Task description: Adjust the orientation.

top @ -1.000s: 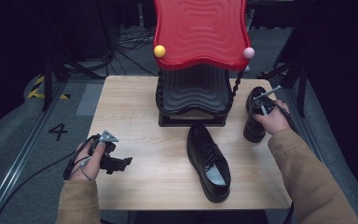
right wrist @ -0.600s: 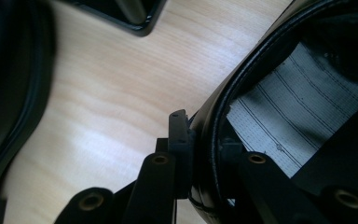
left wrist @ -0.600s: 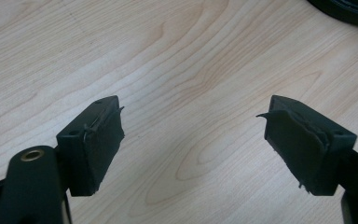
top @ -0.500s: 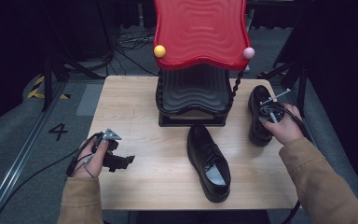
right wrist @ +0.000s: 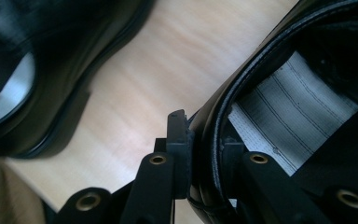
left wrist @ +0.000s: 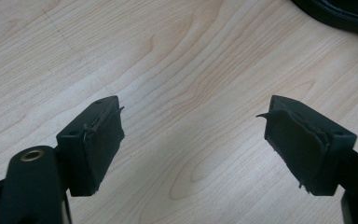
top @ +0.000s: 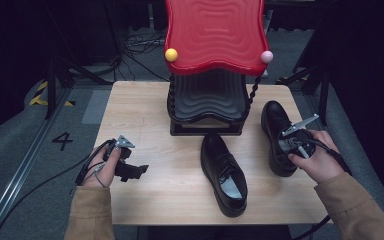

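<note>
So we've got a light wooden table (top: 145,200) w/ a big red wavy-topped shoe rack (top: 214,35) at its far centre, black ribbed shelf under it. Two black leather dress shoes: the centre shoe (top: 225,175) lies in front of the rack, opening up; the right-hand shoe (top: 275,127) sits near the table's right edge, toe toward the far side.

High view: our right gripper (top: 292,145) is at that shoe's heel, hand partly covering it, so the grip isn't readable there. Right gripper view settles it: right gripper (right wrist: 204,140) pinches the shoe's collar rim, one jaw outside the leather, one inside by the striped grey lining (right wrist: 284,126); jaws have just been easing apart, rim between them. Centre shoe shows blurred, upper left.

Left gripper (top: 130,170) rests at the table's near left, well apart from both shoes. Left gripper view: left gripper (left wrist: 191,135), jaws wide, bare wood between.
</note>
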`<state>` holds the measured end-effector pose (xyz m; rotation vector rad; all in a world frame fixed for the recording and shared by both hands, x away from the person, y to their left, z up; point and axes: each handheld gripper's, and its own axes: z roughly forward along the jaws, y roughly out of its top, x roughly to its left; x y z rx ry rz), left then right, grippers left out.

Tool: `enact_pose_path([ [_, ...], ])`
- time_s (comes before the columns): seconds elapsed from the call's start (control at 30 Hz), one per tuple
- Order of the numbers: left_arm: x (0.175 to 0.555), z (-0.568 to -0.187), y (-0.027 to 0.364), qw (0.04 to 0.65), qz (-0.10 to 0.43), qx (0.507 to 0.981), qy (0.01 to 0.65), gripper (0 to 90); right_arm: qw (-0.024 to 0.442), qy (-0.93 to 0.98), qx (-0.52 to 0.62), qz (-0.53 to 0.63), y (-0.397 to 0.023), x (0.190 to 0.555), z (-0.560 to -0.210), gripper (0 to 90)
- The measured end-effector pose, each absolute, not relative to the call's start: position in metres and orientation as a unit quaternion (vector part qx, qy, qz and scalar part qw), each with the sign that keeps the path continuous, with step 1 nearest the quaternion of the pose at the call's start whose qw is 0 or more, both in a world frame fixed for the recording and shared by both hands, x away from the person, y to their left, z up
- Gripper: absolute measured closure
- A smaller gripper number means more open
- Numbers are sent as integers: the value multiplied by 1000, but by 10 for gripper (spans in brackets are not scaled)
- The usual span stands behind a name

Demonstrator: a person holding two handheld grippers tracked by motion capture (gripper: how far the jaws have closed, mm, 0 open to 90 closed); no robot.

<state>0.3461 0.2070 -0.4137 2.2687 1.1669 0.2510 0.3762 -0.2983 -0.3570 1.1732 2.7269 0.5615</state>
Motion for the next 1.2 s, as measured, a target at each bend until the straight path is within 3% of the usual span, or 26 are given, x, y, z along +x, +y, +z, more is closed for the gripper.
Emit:
enact_pose_path([
  [0.43,346,-414,205,283,92,849,436,197,29,933,313,176,-271,321,-370,794],
  [0.9,346,-415,205,282,92,850,436,197,37,943,278,177,-243,304,-387,787],
  [1.07,346,-415,204,282,92,850,436,197,16,947,262,187,-237,298,-392,786],
  [1.2,346,-415,204,284,90,850,435,197,40,954,237,180,-228,302,-395,782],
])
